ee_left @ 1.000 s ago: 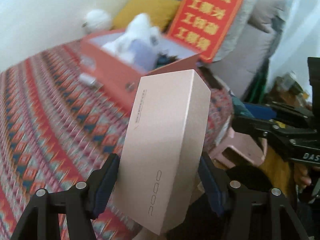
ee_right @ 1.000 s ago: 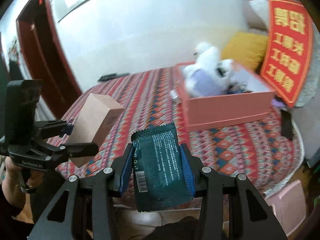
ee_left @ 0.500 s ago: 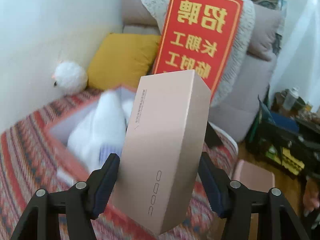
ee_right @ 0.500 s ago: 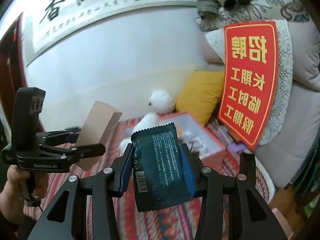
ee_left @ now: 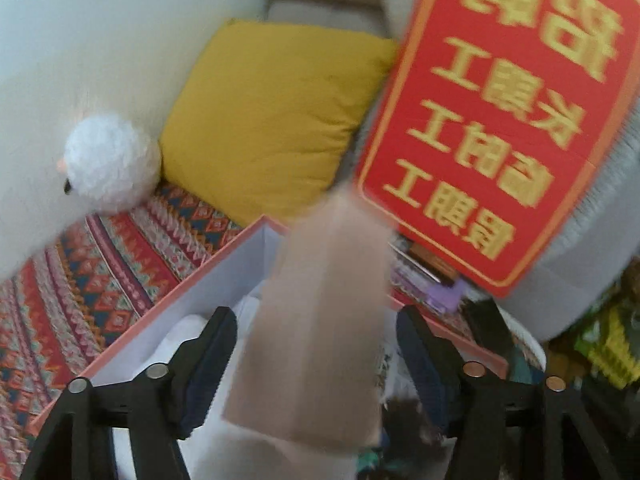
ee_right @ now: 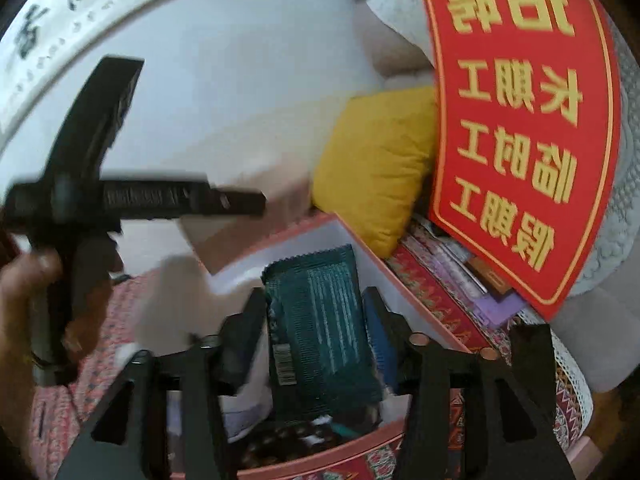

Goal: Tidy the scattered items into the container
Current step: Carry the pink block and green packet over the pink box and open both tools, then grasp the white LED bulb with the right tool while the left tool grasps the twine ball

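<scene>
A salmon-pink storage box (ee_left: 180,292) with a white inside lies on the patterned bedspread, holding a white plush and other items. My left gripper (ee_left: 316,360) hovers over it, open. The rose-gold carton (ee_left: 320,320) between its fingers is motion-blurred and tilted, with a gap at each pad. My right gripper (ee_right: 316,320) is shut on a dark green snack packet (ee_right: 320,320), also above the storage box (ee_right: 404,296). In the right wrist view a hand (ee_right: 24,280) holds the left tool's black frame (ee_right: 120,200) above the box's left end.
A yellow cushion (ee_left: 272,120) and a red sign with gold characters (ee_left: 500,120) stand just behind the box. A white fluffy toy (ee_left: 110,160) rests against the wall. Books and a purple item (ee_right: 496,308) lie under the sign. Grey cushions rise at the right.
Both grippers swung from beside the bed to above the storage box. The left gripper let go of the rose-gold carton, which is slipping down. The right still holds the packet.
</scene>
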Demonstrator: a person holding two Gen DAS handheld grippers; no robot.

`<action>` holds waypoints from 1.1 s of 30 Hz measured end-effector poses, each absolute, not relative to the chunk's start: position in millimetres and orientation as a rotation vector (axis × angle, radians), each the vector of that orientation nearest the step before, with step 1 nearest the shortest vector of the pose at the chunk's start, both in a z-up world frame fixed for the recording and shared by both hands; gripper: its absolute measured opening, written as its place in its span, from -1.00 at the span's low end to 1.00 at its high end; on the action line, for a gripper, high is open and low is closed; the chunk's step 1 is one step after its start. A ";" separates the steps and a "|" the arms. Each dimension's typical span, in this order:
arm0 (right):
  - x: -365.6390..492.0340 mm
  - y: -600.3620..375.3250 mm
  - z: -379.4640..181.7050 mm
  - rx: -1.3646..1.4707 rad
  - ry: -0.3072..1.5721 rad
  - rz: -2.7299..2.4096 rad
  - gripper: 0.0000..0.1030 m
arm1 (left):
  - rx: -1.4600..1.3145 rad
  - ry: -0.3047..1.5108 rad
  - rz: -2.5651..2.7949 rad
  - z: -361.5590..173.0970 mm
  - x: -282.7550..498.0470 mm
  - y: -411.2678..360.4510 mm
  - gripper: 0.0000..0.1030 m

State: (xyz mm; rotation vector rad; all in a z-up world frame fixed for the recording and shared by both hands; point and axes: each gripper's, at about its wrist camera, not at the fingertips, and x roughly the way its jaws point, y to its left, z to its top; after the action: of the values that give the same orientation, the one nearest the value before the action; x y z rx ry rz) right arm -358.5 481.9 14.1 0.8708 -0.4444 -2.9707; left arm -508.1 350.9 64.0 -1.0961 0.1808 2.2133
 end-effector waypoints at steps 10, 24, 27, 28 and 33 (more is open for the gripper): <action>-271.2 439.0 23.6 0.832 -0.362 -2.942 0.62 | -1.146 0.018 2.256 87.8 -467.3 239.8 0.45; -231.2 215.9 28.3 0.904 0.159 -2.563 0.68 | -1.240 -0.047 2.703 12.8 -230.2 -51.4 0.64; -278.8 172.7 -7.3 1.045 0.180 -2.523 0.51 | -1.248 -0.058 2.755 -9.4 -204.7 -75.0 0.64; -294.4 161.6 -18.8 1.090 0.184 -2.518 0.42 | -1.256 -0.064 2.768 -17.7 -201.8 -79.3 0.64; -376.2 123.4 -79.7 1.296 0.262 -2.525 0.26 | -1.306 -0.135 2.795 -58.2 -195.8 -100.4 0.64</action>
State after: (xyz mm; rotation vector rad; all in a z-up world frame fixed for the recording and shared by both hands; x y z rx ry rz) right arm -376.2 123.4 -79.7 1.2955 0.2622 -2.5246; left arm -195.8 -100.3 -58.2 -1.3060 -0.1353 2.7952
